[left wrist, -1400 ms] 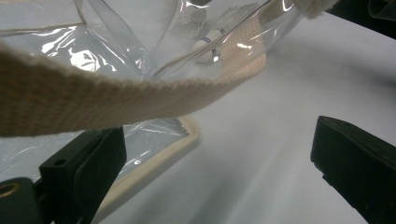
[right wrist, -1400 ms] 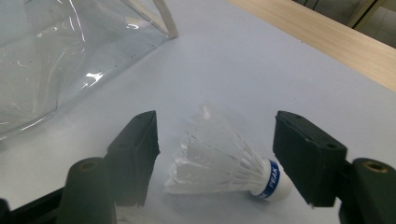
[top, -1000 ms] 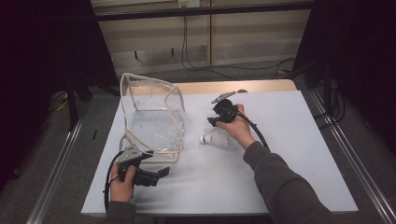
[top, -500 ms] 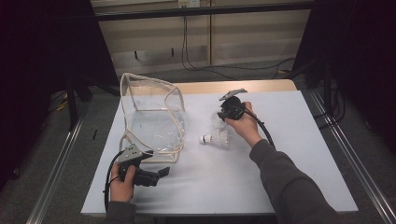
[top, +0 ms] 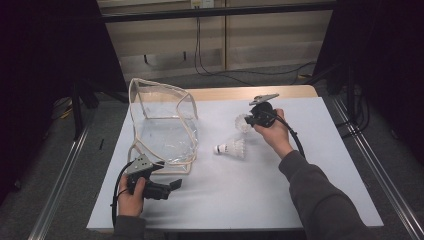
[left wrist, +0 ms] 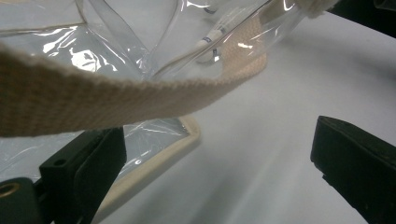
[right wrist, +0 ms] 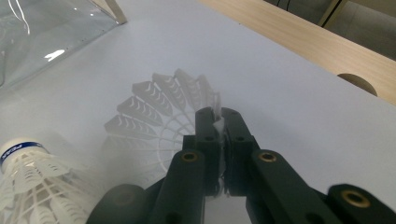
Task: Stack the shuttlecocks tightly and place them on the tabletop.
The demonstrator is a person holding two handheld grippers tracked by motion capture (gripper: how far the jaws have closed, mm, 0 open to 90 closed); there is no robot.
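A clear plastic bag (top: 160, 125) with beige trim stands open on the left of the white table (top: 300, 190). My left gripper (top: 172, 186) rests open by the bag's front corner. In the left gripper view the bag's beige strap (left wrist: 93, 98) crosses above the spread jaws of the left gripper (left wrist: 219, 154). My right gripper (top: 251, 119) is shut on the skirt edge of a white shuttlecock (top: 243, 122), held just above the table. The right gripper view shows the right gripper (right wrist: 218, 122) pinching that shuttlecock (right wrist: 159, 116). A second shuttlecock (top: 231, 148) (right wrist: 28, 186) lies on its side nearby.
A strip of bare wood (top: 225, 93) runs along the table's far edge. Metal rails (top: 380, 175) flank both sides of the table. Cables (top: 200, 55) hang behind it. Open white surface lies in front of and to the right of the lying shuttlecock.
My right hand has shifted to the right, away from the bag, and the shuttlecock in its jaws now shows at its left. The left gripper and the lying shuttlecock have stayed put.
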